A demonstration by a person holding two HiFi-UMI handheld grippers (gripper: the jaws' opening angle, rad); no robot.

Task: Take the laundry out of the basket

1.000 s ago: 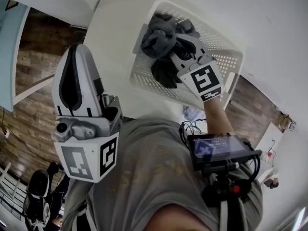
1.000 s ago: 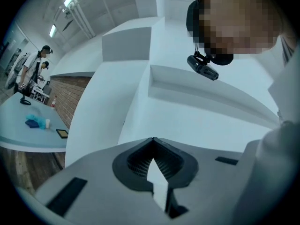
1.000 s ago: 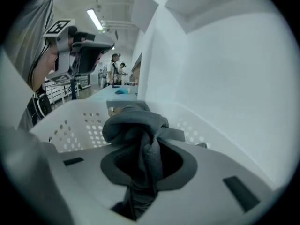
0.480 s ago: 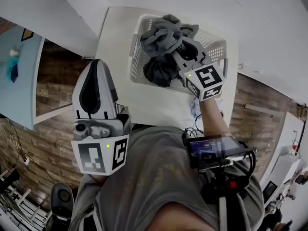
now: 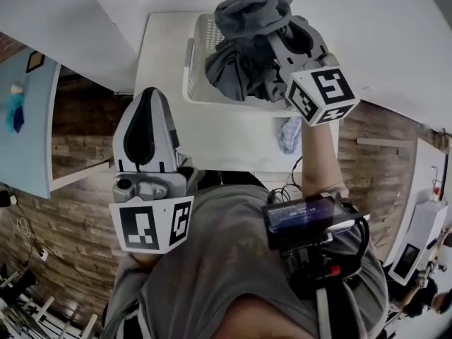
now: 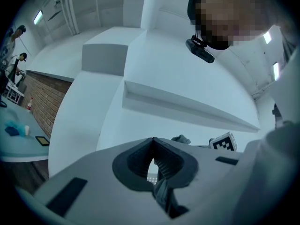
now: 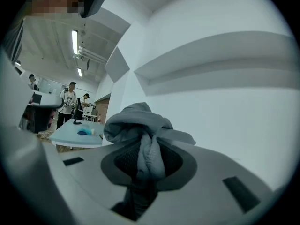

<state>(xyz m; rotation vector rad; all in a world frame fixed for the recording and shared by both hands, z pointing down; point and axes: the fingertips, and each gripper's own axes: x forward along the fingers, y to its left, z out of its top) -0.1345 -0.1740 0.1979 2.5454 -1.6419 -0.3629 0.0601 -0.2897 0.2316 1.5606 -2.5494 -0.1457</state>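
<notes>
the right claw [image 7: 149, 146], nearly closed, pinches a bunched grey garment [image 5: 251, 9] that spills over its tips, with the white basket [image 5: 194, 55] below it. a second ago it was down in the basket. the left claw [image 6: 153, 139] stays pinched together, empty.

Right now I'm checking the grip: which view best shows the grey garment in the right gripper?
The right gripper view: the grey garment sits pinched between the jaws of the right gripper. The head view shows it hanging over the basket. The left gripper view catches only a scrap.
</notes>
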